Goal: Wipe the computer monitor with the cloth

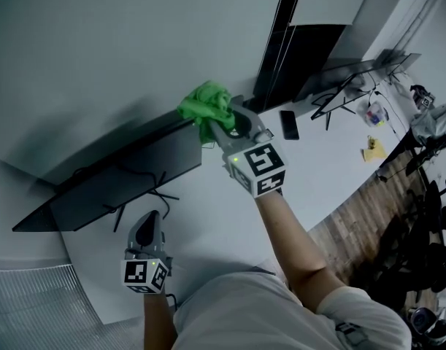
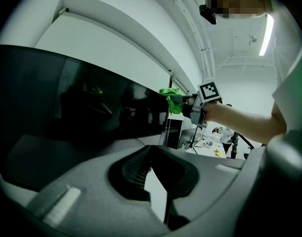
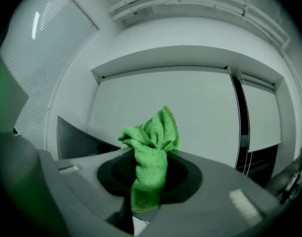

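A wide dark monitor (image 1: pixel 128 177) stands on the white desk (image 1: pixel 215 224), seen from above. My right gripper (image 1: pixel 226 126) is shut on a bunched green cloth (image 1: pixel 206 108) and holds it at the monitor's top right corner. In the right gripper view the cloth (image 3: pixel 151 152) sticks up from between the jaws, with the monitor's edge (image 3: pixel 71 139) to the left. My left gripper (image 1: pixel 151 221) hangs low in front of the screen, jaws together and holding nothing. The left gripper view shows the black screen (image 2: pixel 66 102), and the cloth (image 2: pixel 169 97) at its far end.
A black phone (image 1: pixel 288 125) lies on the desk to the right of the right gripper. Farther right are a second dark monitor (image 1: pixel 303 57), a black stand (image 1: pixel 339 100) and a yellow item (image 1: pixel 374 149). Wooden floor (image 1: pixel 368 210) and chairs lie beyond the desk edge.
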A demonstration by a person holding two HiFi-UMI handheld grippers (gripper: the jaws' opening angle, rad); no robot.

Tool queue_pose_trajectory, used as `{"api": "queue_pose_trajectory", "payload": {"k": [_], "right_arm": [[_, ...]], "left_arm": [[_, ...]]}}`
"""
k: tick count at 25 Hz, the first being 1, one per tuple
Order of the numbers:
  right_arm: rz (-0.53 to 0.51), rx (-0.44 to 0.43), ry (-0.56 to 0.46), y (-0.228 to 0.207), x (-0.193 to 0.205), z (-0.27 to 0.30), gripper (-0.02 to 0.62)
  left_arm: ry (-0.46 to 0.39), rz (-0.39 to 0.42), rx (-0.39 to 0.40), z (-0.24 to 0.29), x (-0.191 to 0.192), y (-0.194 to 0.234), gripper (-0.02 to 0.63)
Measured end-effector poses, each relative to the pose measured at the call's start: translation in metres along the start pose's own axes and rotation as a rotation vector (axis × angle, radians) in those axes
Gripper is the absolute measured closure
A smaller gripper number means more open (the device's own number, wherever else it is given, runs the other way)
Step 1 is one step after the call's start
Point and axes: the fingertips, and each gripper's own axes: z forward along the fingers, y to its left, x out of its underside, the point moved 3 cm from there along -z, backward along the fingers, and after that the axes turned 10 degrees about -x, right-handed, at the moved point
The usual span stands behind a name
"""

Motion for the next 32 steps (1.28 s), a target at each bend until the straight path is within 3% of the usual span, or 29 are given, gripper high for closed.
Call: {"api": "queue_pose_trajectory", "payload": {"k": [7, 11, 25, 32], "right_arm": [[0.018, 0.0, 0.083, 0.003, 0.032, -0.003, 0.49], [0.017, 0.001, 0.054, 0.006, 0.036, -0.002, 0.489], [0.038, 0.031, 0.162, 0.025, 0.102, 0.002, 0.489], [0.044, 0.037, 0.227, 0.03, 0.14, 0.007, 0.489]], "left_arm": [[0.018, 0.002, -0.018, -0.007, 0.004, -0.004, 0.597], [0.03, 0.009, -0.027, -0.018, 0.007, -0.006, 0.597], [0.079, -0.016, -0.083, -0.05, 0.035, -0.001, 0.597], [0.107, -0.027, -0.147, -0.069, 0.051, 0.013, 0.597]]}}
